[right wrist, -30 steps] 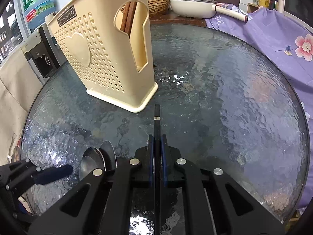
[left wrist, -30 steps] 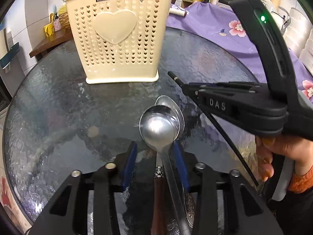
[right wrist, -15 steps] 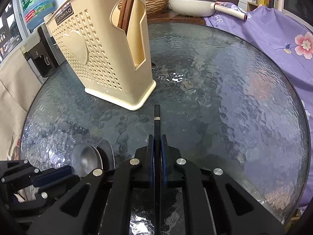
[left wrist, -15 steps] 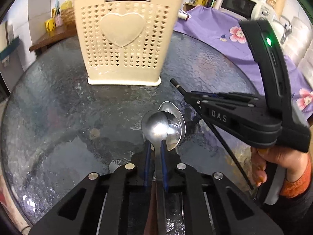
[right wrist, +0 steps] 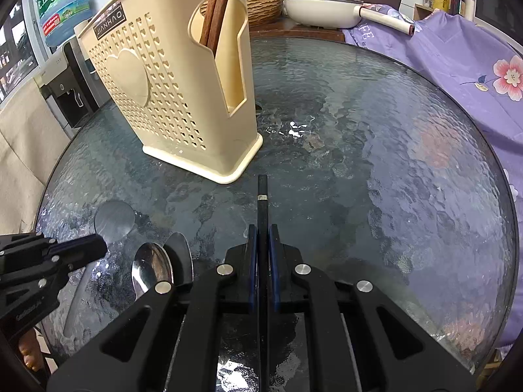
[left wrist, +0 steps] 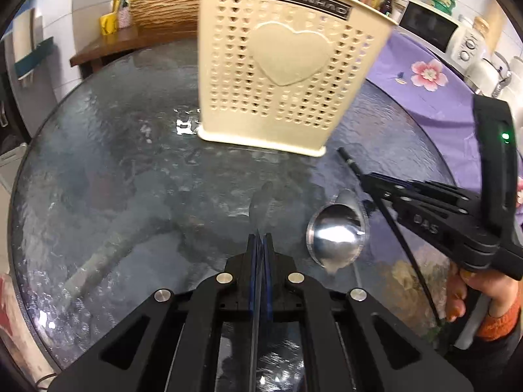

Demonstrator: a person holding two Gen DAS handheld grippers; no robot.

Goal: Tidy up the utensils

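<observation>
While left gripper [left wrist: 260,245] pinches spoon [left wrist: 261,202] edge-on, right gripper [right wrist: 261,245] clamps chopstick [right wrist: 262,196], holder [left wrist: 278,65] ahead

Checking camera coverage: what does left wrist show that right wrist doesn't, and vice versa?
Left wrist only: microwave, right hand.
Right wrist only: brown chopsticks seen through the holder's side cutout, water bottle, pan.
Both: holder, loose spoons, glass table, left gripper shut on a spoon, right gripper shut on a black chopstick.
</observation>
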